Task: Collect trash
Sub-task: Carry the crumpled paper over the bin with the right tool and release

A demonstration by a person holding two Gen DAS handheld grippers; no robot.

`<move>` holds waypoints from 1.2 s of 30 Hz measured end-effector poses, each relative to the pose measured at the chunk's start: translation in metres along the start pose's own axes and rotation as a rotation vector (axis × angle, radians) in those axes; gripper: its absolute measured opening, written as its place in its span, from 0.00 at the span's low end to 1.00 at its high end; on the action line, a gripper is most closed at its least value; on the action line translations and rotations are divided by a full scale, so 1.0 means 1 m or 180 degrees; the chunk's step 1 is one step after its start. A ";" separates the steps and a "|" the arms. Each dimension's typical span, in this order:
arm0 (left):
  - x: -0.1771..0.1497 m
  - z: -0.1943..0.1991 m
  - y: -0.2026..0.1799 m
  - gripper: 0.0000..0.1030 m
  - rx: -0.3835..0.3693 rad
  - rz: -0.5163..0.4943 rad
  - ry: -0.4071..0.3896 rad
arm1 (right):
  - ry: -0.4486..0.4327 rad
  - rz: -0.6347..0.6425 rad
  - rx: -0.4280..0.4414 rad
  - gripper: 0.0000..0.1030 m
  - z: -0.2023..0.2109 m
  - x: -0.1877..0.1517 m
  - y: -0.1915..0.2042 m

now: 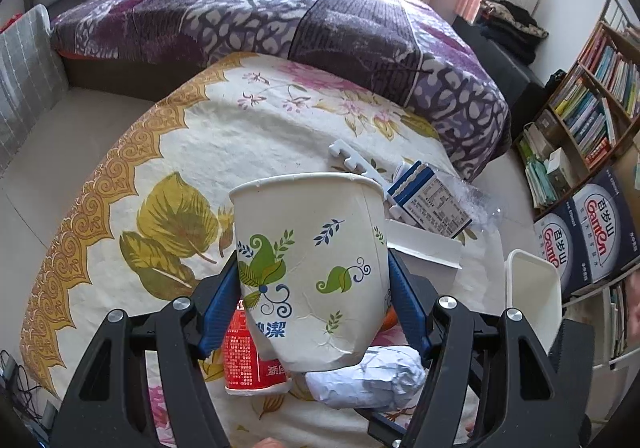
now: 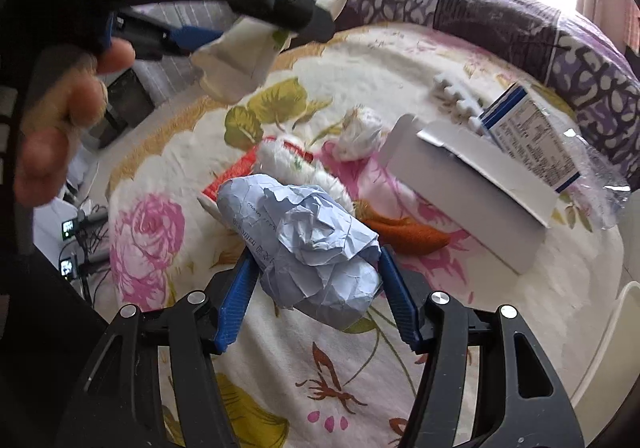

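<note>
My left gripper (image 1: 312,288) is shut on a white paper cup (image 1: 308,260) with green leaf print, held above the floral tablecloth (image 1: 224,136); the cup shows also in the right wrist view (image 2: 236,64). My right gripper (image 2: 314,268) is shut on a crumpled pale-blue paper ball (image 2: 308,244), which also appears in the left wrist view (image 1: 368,380). Below lie a red paper cup (image 1: 248,360), an orange peel (image 2: 408,234), a white tissue wad (image 2: 360,136), a white open box (image 2: 472,184), a blue-white carton (image 2: 532,136) and clear plastic wrap (image 2: 600,184).
A white bin (image 1: 532,296) stands at the table's right edge. A white plastic hook strip (image 1: 356,164) lies beside the carton. A bed with a purple quilt (image 1: 280,16) is behind the table; bookshelves (image 1: 592,104) and water cartons (image 1: 588,236) stand at right.
</note>
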State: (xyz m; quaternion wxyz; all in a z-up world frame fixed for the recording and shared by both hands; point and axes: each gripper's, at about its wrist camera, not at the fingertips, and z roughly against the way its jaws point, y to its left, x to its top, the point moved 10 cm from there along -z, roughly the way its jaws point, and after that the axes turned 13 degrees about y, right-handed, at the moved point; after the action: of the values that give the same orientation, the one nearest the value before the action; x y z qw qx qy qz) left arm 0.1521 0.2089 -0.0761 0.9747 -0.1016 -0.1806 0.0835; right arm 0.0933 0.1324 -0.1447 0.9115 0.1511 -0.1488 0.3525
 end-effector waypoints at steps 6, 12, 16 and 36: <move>0.003 0.010 -0.003 0.66 0.0046 0.0025 -0.0175 | -0.0162 -0.0143 -0.0073 0.57 0.016 0.002 -0.009; 0.008 0.025 -0.003 0.66 0.0318 0.0114 -0.0512 | -0.0432 -0.0455 -0.0215 0.57 0.039 0.004 -0.032; 0.007 0.031 -0.004 0.66 0.0513 0.0134 -0.0681 | -0.0639 -0.0719 -0.0329 0.57 0.057 0.005 -0.053; -0.010 0.024 -0.073 0.67 0.0745 -0.0197 -0.0872 | -0.0993 -0.1692 -0.0677 0.57 0.111 -0.036 -0.137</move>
State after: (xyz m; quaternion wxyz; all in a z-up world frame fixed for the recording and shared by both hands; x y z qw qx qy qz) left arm 0.1434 0.1406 -0.0410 0.9483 0.0305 -0.3038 0.0870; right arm 0.1438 -0.0283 -0.0807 0.9485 0.1409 -0.2780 0.0573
